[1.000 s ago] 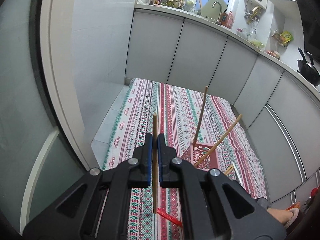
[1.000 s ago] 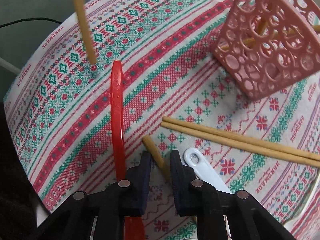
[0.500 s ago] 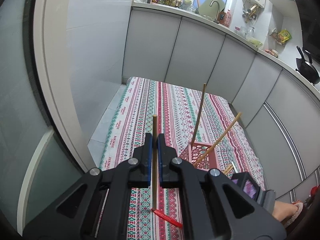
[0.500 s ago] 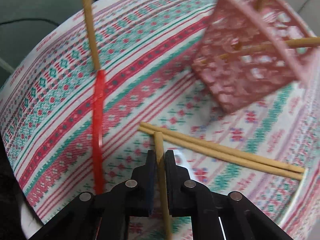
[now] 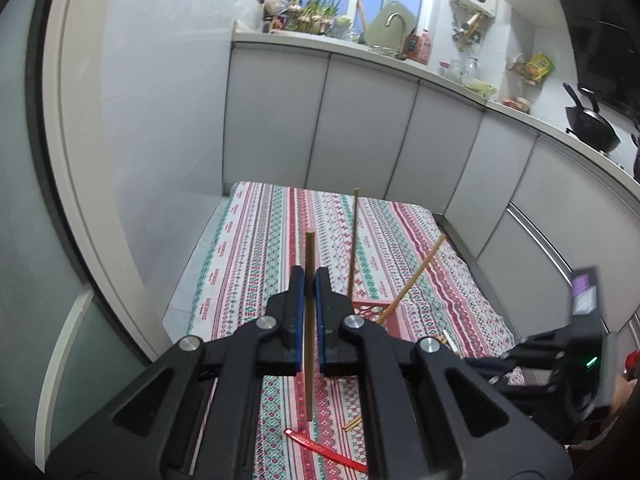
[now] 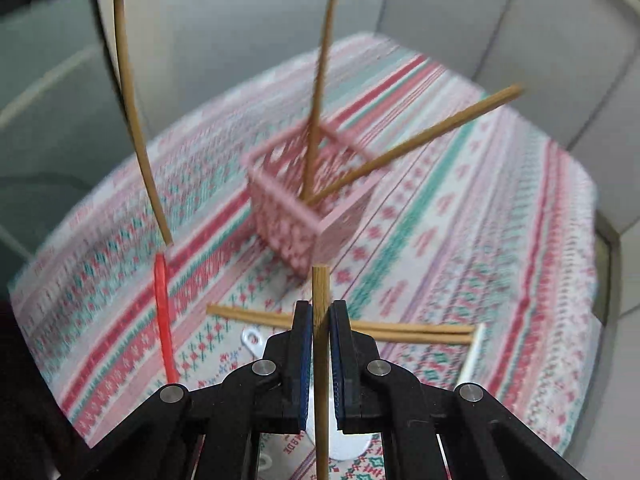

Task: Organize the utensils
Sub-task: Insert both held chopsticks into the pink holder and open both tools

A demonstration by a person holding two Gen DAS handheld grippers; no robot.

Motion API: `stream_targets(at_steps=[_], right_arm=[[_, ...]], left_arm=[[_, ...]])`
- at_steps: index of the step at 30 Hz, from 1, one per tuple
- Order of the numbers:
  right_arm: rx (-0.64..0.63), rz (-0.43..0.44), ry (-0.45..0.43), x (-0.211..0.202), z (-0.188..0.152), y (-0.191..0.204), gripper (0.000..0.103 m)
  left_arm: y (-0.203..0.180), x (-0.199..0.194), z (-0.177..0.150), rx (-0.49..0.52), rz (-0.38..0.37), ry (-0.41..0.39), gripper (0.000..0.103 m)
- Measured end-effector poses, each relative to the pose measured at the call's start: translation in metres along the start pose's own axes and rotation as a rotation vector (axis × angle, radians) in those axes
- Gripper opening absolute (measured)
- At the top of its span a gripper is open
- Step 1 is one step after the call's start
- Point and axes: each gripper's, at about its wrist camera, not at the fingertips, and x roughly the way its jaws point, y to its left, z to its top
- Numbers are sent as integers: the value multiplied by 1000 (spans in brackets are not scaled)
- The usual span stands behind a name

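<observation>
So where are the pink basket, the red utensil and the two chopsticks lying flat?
pink basket [image 6: 340, 228], right wrist view, near corner wall.
red utensil [image 6: 163, 316], right wrist view, mid-handle.
two chopsticks lying flat [image 6: 412, 330], right wrist view, right half of the pair.

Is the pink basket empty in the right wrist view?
No, two chopsticks stand slanted inside the pink basket.

Two wrist views, shared basket [image 6: 312, 204]
</observation>
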Motion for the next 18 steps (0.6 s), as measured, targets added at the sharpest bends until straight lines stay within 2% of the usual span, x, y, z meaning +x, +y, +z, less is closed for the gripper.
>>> stream_targets(at_steps=[8, 18], right_arm=[[123, -72, -230, -76, 10, -12, 7], [295, -110, -521, -147, 29, -25, 7]], left_arm=[[-12, -12, 10, 40, -40, -46, 6], [-14, -36, 35, 11, -118, -199, 6]])
